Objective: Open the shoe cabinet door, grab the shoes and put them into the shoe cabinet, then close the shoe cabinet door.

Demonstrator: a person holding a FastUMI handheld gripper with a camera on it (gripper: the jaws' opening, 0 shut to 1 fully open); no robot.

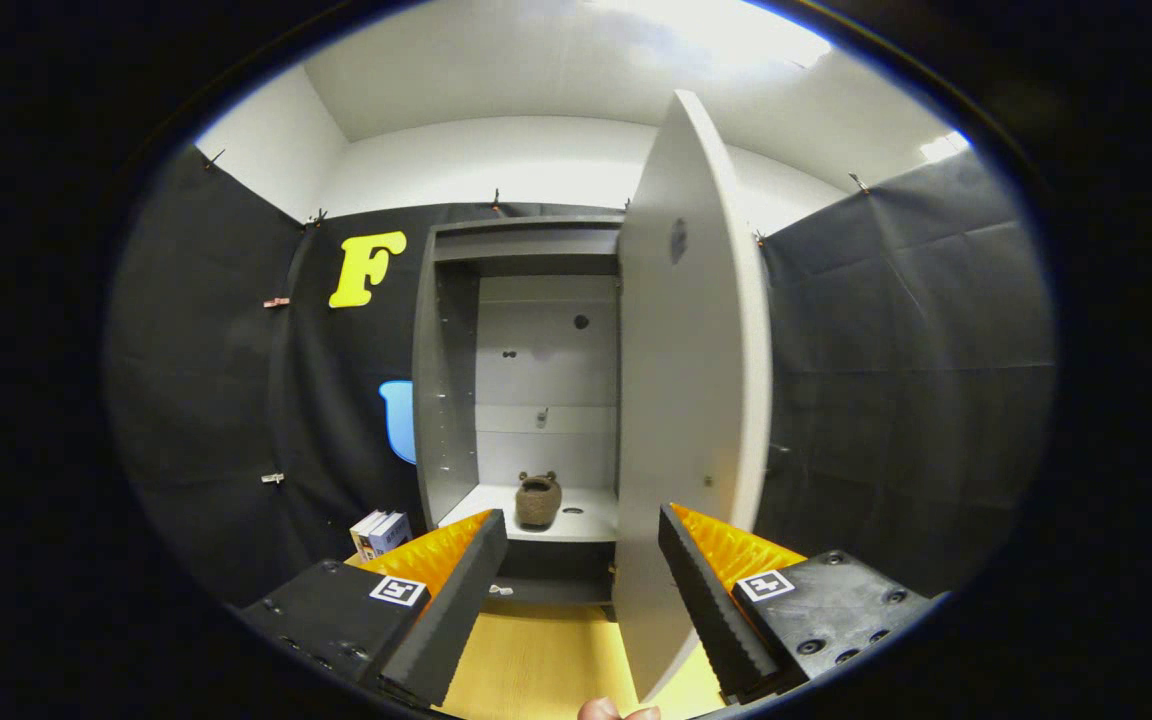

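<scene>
I see one brown fuzzy slipper-like shoe [538, 499] on the bottom shelf of the tall grey shoe cabinet [446, 380], beyond my fingers. Its one pale door [691, 400] stands open, lower edge between them. My gripper [581, 585] points level, fingers wide, holding nothing. Small boxes [381, 533] sit beside the cabinet.

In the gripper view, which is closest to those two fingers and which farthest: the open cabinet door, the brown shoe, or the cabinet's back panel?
The gripper is open, holding nothing.
1. Cabinet door: nearest, swung open, its lower edge between the fingers, by the right one.
2. Brown shoe: farther, on the cabinet's bottom shelf, beyond the fingers.
3. Back panel: farthest, behind the shoe.
</scene>
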